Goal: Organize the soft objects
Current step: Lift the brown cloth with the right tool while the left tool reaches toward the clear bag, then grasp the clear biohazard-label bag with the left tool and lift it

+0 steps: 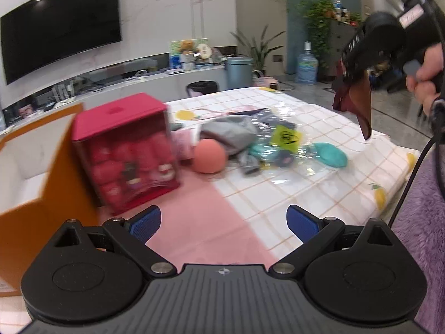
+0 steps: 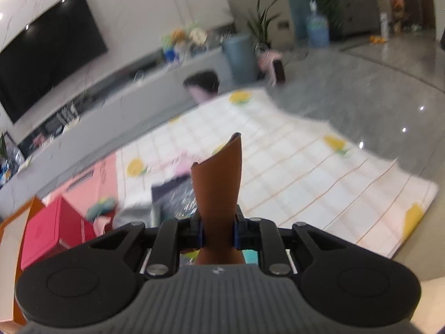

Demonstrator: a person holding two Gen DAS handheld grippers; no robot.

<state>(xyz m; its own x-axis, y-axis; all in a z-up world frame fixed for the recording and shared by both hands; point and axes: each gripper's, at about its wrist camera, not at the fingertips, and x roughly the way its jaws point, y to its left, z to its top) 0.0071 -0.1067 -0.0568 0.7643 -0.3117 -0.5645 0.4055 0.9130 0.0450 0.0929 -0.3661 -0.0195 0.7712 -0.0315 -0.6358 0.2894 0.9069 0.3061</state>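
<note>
My right gripper (image 2: 218,233) is shut on a brown cloth (image 2: 219,192) and holds it in the air above the checked tablecloth (image 2: 306,167). In the left wrist view that cloth (image 1: 358,103) hangs from the right gripper (image 1: 351,79) at the upper right. My left gripper (image 1: 224,222) is open and empty, low over the table. Ahead of it lie a pile with a grey cloth (image 1: 230,133), a pink ball (image 1: 209,156), a teal soft object (image 1: 331,154) and crinkled clear plastic (image 1: 281,139).
A red box with a clear front (image 1: 125,153) stands at the left, next to an orange cardboard box (image 1: 30,172). A pink mat (image 1: 205,222) covers the near table. A purple fuzzy fabric (image 1: 425,222) is at the right. A TV and a cabinet stand behind.
</note>
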